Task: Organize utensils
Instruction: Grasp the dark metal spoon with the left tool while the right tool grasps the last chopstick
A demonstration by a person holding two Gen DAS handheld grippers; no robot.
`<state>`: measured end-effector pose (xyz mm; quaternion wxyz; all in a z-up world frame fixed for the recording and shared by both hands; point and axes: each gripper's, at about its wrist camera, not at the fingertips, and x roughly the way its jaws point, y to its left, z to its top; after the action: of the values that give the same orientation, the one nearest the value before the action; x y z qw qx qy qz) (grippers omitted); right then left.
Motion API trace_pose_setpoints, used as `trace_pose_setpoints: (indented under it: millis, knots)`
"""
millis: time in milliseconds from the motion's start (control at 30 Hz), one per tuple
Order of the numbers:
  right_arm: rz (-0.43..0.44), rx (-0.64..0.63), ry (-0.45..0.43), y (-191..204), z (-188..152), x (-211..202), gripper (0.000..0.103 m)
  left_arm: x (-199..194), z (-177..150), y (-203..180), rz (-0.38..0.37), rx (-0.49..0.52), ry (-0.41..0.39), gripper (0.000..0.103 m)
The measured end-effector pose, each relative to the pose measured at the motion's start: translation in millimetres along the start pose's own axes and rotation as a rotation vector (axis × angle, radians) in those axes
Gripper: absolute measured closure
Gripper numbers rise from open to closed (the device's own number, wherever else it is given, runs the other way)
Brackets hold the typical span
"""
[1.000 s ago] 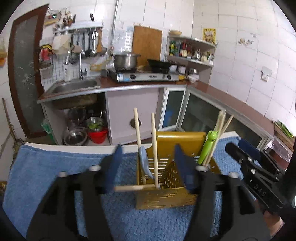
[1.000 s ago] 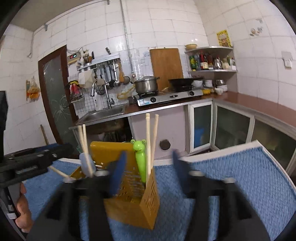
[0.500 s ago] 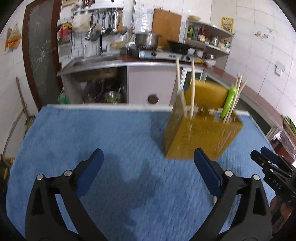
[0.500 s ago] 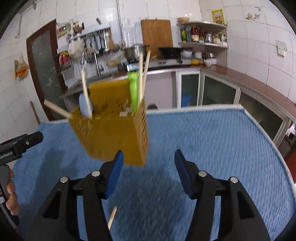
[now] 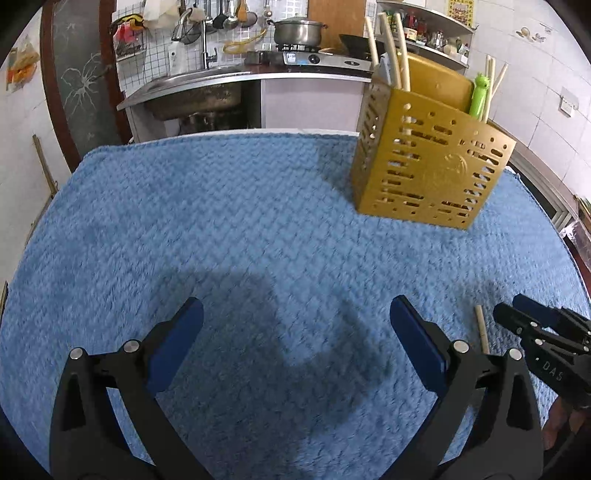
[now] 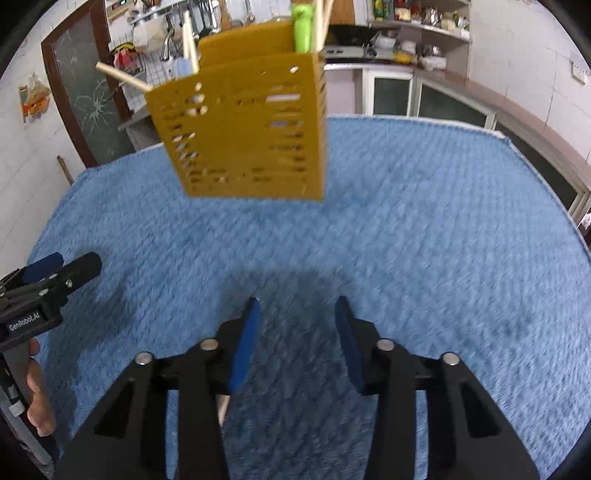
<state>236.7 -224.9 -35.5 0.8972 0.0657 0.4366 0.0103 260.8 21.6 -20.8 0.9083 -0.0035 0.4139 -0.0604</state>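
A yellow perforated utensil holder stands on the blue towel, with wooden chopsticks, a pale spoon and a green frog-topped utensil inside. One wooden stick pokes out sideways over its rim. A loose chopstick lies on the towel at the near right, partly under my right gripper's left finger. My left gripper hangs wide open over bare towel, holding nothing. My right gripper is low over the towel, its jaws closing with nothing between them.
The towel covers the whole table, whose edges fall off to the left and the right. Behind it are a sink counter, a stove with a pot and shelves. A person's hand holds the left gripper.
Both grippers sank toward the towel and drew back from the holder, which now sits farther off. The left jaws spread wide; the right jaws narrowed.
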Motion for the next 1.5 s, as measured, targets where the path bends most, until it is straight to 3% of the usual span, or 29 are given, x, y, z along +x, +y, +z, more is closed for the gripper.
trace_pose_setpoints:
  millis: [233, 300, 600, 733, 867, 1067, 1233, 1333, 1500]
  knots:
    - [0.002, 0.0, 0.084, 20.9, -1.8, 9.5, 0.077, -2.8, -0.7, -2.0, -0.013, -0.006, 0.0, 0.005]
    - [0.014, 0.007, 0.097, 22.3, -1.8, 10.3, 0.087, -3.8, -0.7, -3.3, -0.015, -0.004, -0.001, 0.005]
    - [0.018, 0.028, 0.134, 24.7, 3.8, 19.0, 0.088, -5.5, -0.9, -4.6, -0.029, -0.025, 0.015, 0.005]
    - [0.048, 0.039, 0.135, 18.2, 5.8, 19.8, 0.095, -7.3, -3.8, -11.3, -0.031, -0.016, 0.019, 0.005]
    - [0.095, 0.075, 0.119, 1.4, 9.1, 14.3, 0.095, -9.5, -8.0, -23.0, -0.035, 0.004, 0.026, 0.005]
    - [0.055, 0.116, 0.082, -43.7, 16.2, 0.3, 0.096, -8.1, -18.2, -51.6, -0.1, 0.026, 0.081, 0.006]
    - [0.005, 0.138, 0.077, -74.7, 13.3, -2.5, 0.096, -7.1, -32.4, -85.2, -0.155, 0.08, 0.144, 0.013]
    - [-0.011, 0.149, 0.072, -84.3, 11.2, -4.0, 0.096, -4.9, -41.4, -102.4, -0.15, 0.122, 0.185, 0.027]
    - [-0.019, 0.146, 0.066, -88.1, 11.9, -4.2, 0.096, 0.6, -49.4, -122.7, -0.128, 0.161, 0.229, 0.031]
